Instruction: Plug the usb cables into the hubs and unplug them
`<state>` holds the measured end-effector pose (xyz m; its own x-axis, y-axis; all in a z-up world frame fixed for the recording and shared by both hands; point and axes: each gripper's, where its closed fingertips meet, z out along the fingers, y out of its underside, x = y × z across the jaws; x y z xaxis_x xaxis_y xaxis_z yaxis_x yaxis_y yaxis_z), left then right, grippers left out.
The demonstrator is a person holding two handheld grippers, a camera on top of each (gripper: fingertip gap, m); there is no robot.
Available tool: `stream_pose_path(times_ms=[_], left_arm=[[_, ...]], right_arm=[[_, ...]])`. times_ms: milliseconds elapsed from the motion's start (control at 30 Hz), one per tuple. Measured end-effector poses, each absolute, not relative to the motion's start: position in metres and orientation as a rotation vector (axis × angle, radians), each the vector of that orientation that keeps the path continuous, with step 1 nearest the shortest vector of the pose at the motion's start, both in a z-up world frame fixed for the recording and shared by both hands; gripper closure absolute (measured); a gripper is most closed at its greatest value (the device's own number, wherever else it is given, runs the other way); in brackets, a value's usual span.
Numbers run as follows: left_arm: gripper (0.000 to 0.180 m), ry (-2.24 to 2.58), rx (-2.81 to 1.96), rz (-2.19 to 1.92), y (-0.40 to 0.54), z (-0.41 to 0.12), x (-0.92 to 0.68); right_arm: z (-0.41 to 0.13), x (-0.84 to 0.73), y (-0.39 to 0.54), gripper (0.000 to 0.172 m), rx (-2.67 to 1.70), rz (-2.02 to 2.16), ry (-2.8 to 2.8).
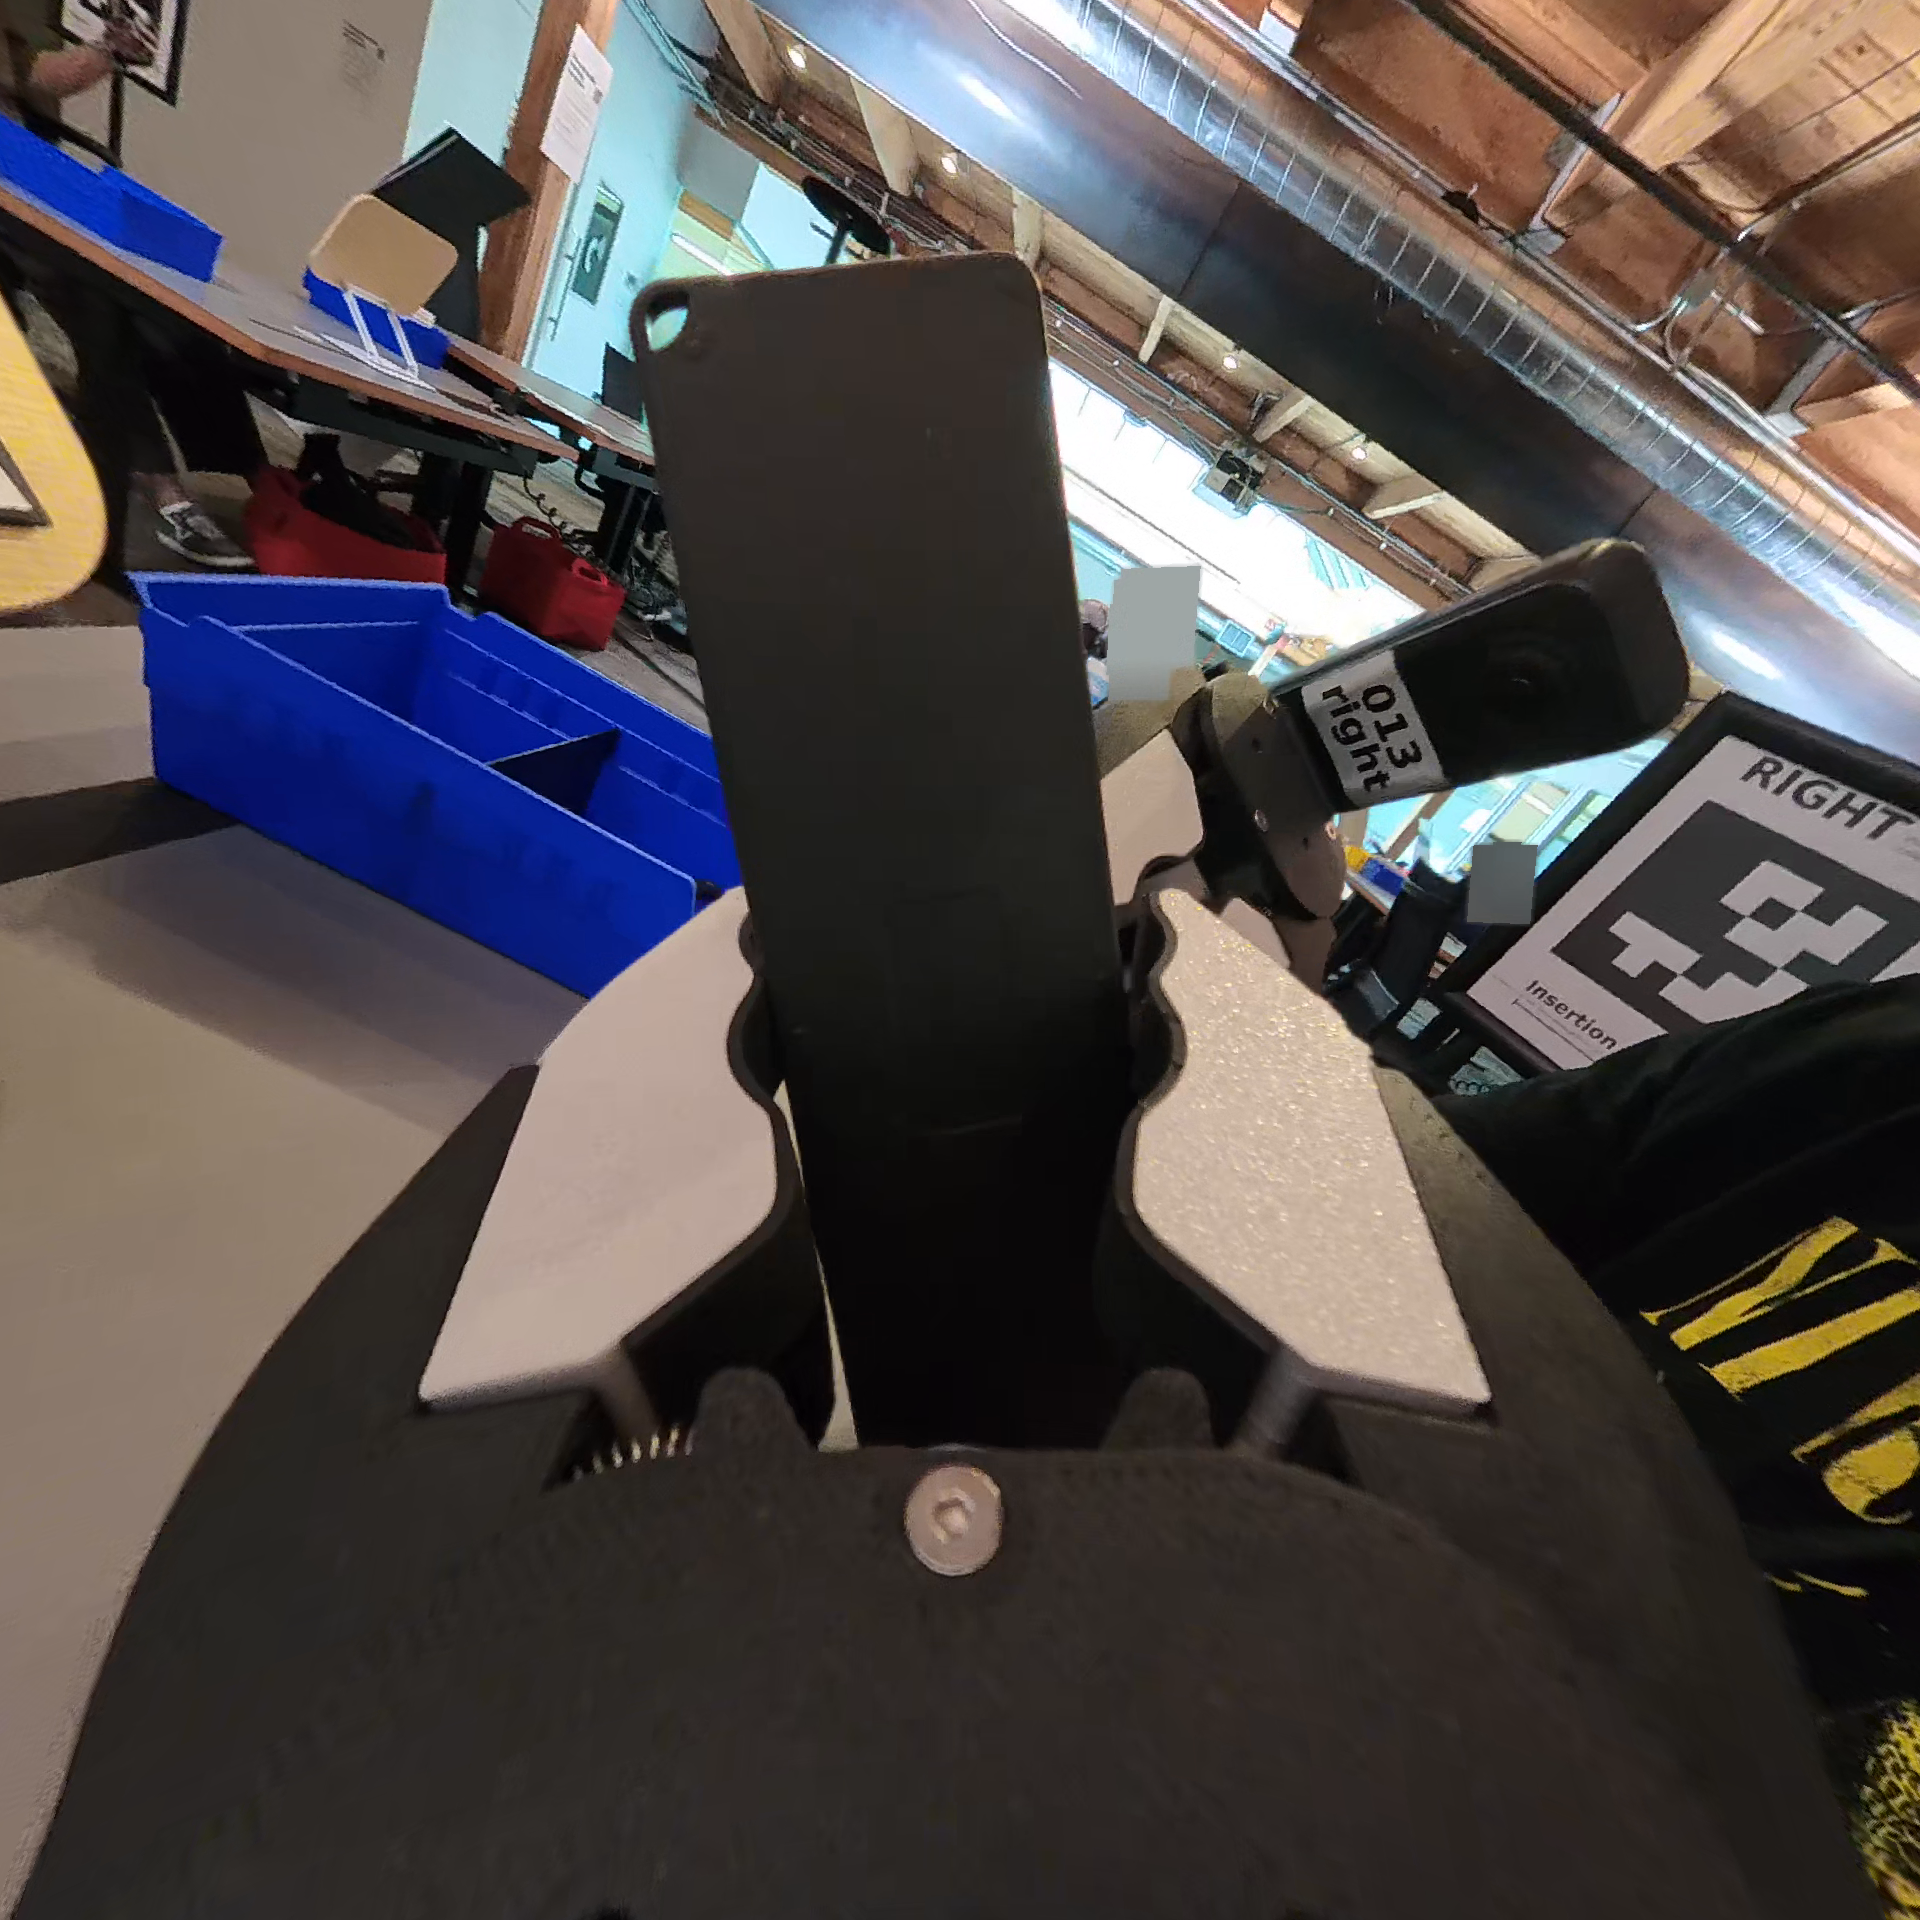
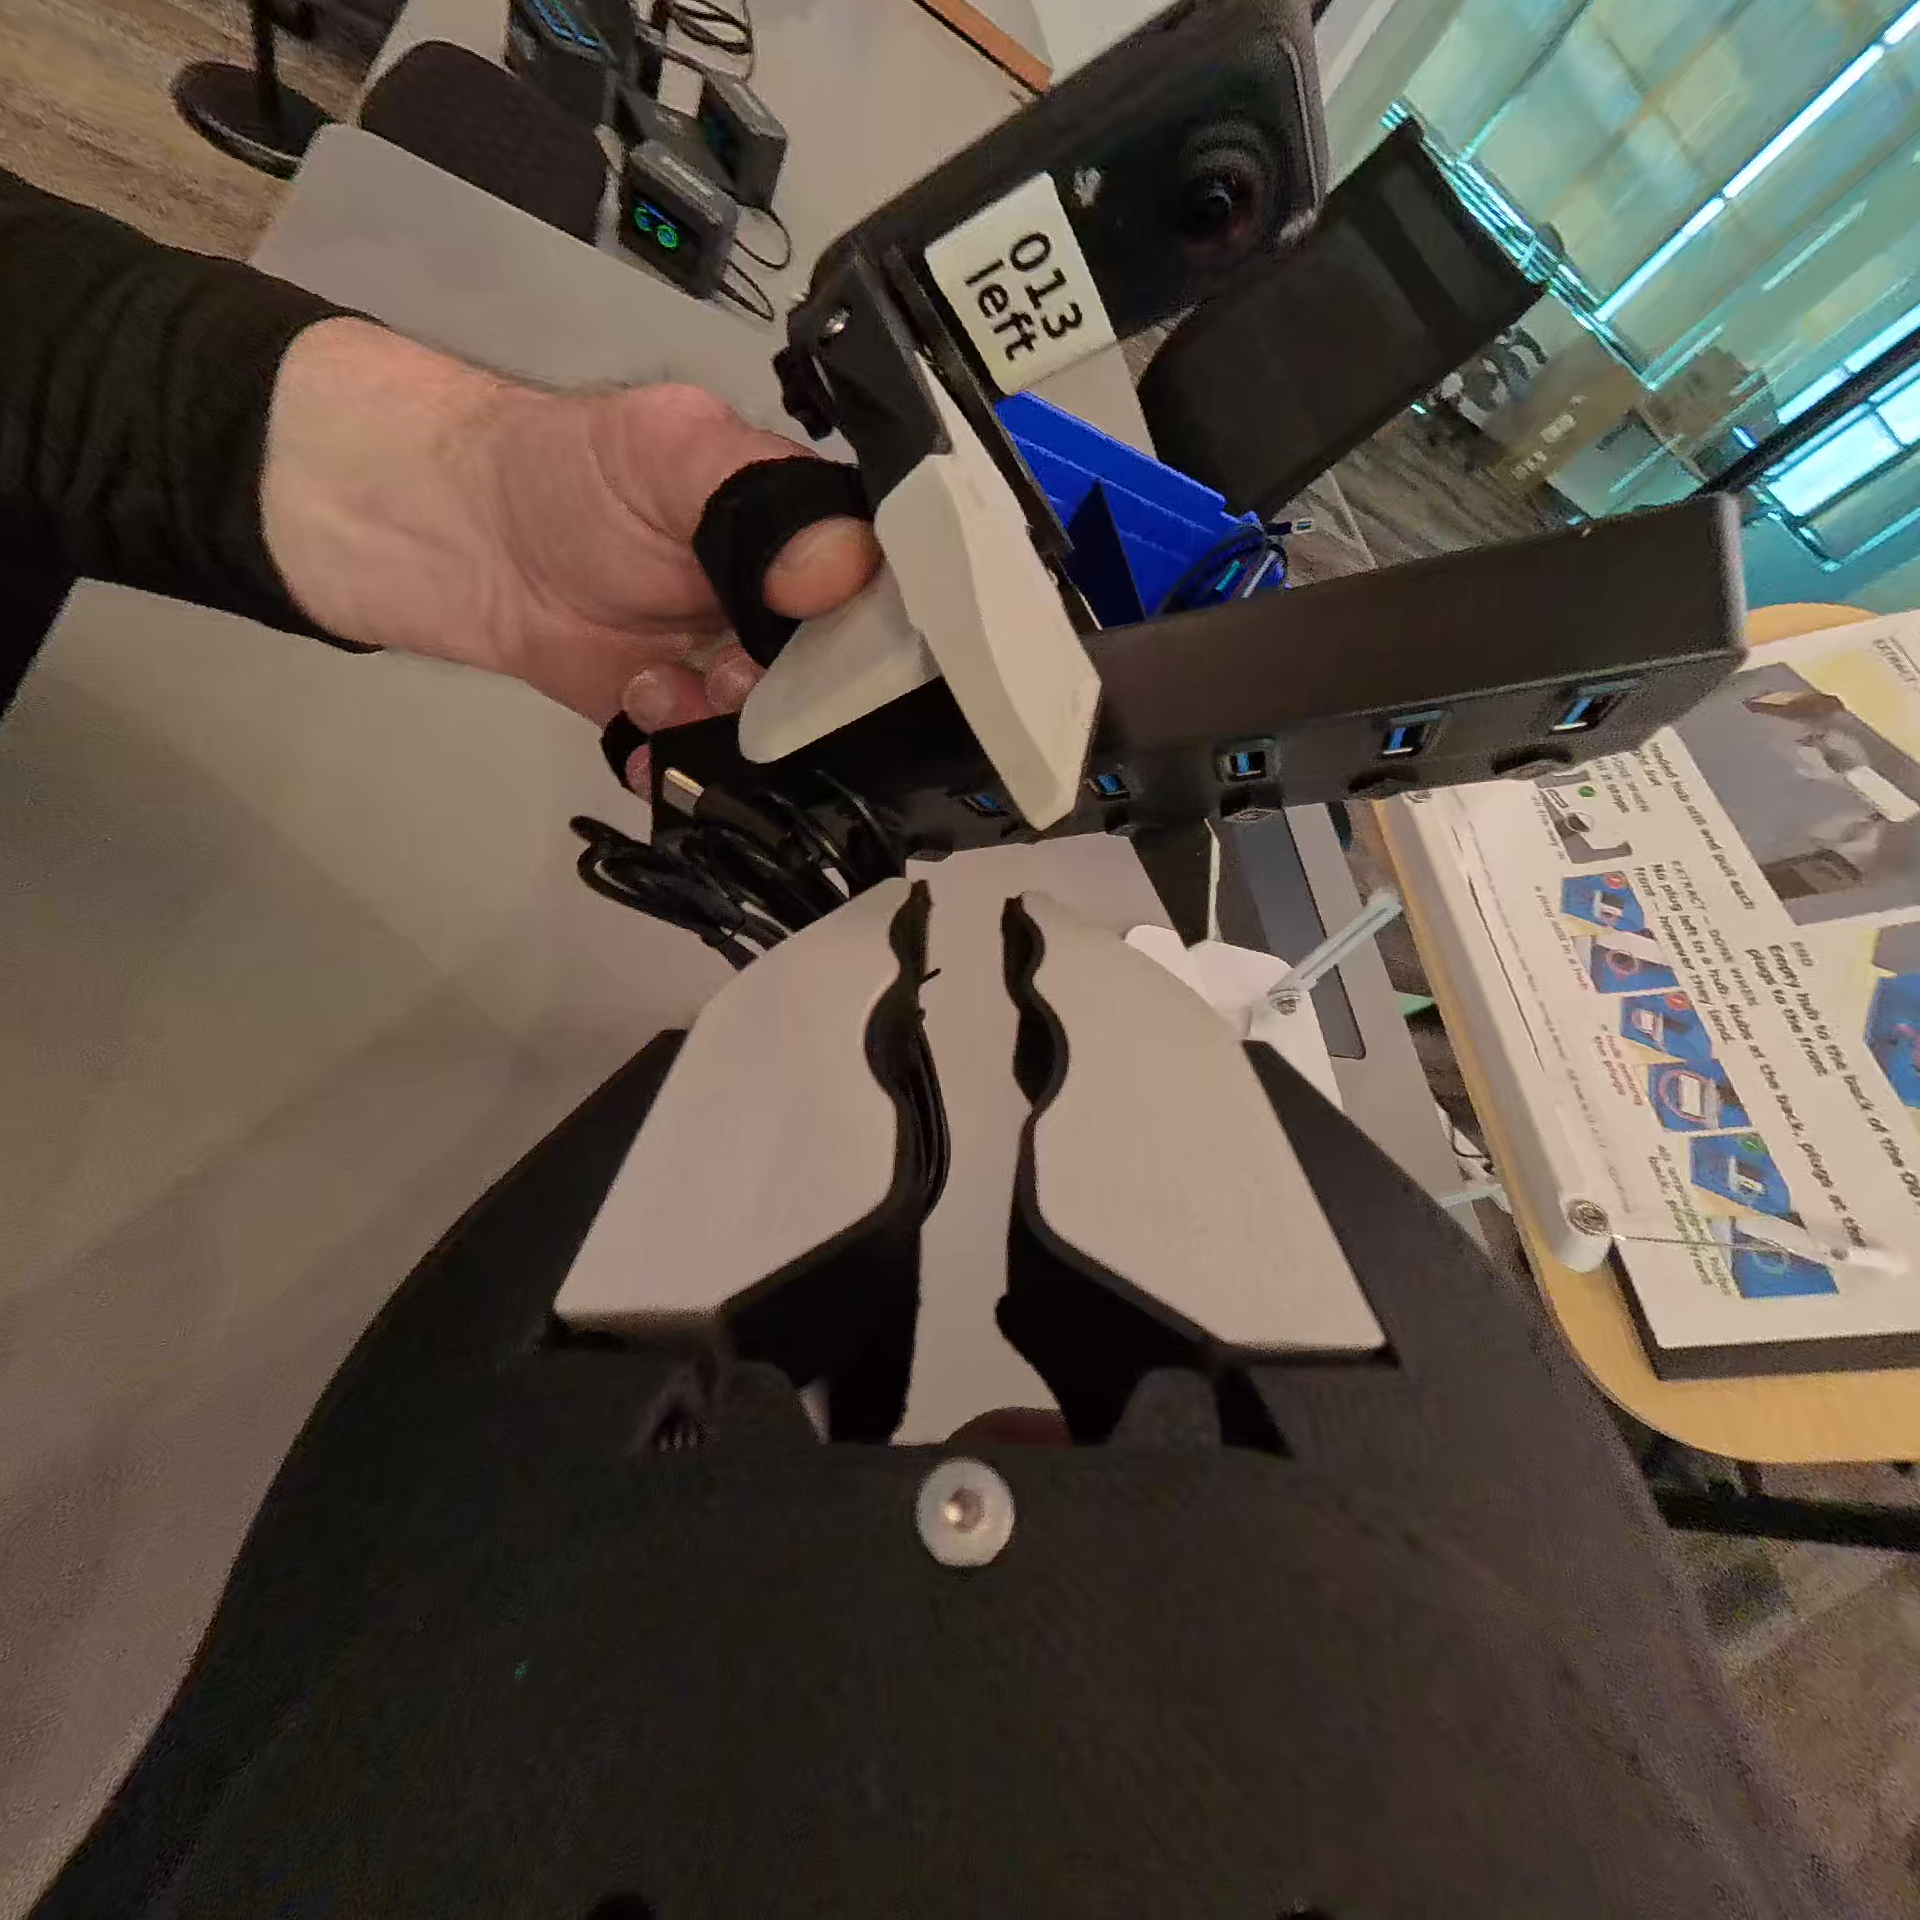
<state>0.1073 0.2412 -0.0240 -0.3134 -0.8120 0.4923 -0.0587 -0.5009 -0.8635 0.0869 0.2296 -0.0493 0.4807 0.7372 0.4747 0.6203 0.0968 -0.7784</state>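
My left claw (image 1: 940,935) is clamped on the black USB hub (image 1: 862,644), both grey fingers (image 1: 1278,1132) pressing its long sides. The hub runs straight out beyond the fingertips, lifted clear of the grey table (image 1: 208,1039). Seen from my right claw (image 2: 966,925), the hub (image 2: 1434,644) lies just above and beyond the fingertips, its row of blue ports facing down toward them. My right claw stands slightly apart, with only the table showing in the gap. A bundle of black cables (image 2: 707,852) hangs from the hub's near end, just beyond and left of my right claw's left finger. A blue bin (image 1: 416,748) sits to the left of my left claw.
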Motion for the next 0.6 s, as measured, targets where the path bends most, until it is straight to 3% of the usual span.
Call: stream_pose_path(times_ms=[100, 367, 600], left_arm=[[0.115, 1.082, -1.378, -1.924, 0.246, -0.019, 0.106], [0.115, 1.039, -1.341, -2.075, 0.243, -0.01, 0.108], [0.115, 1.019, -1.332, -2.112, 0.243, -0.013, 0.107]], right_arm=[[-0.053, 0.086, 0.222, 0.132, -1.602, 0.16, -1.263], [-0.061, 0.075, 0.235, 0.152, -1.44, -0.232, -1.325], [-0.061, 0.073, 0.236, 0.154, -1.432, -0.346, -1.366]])
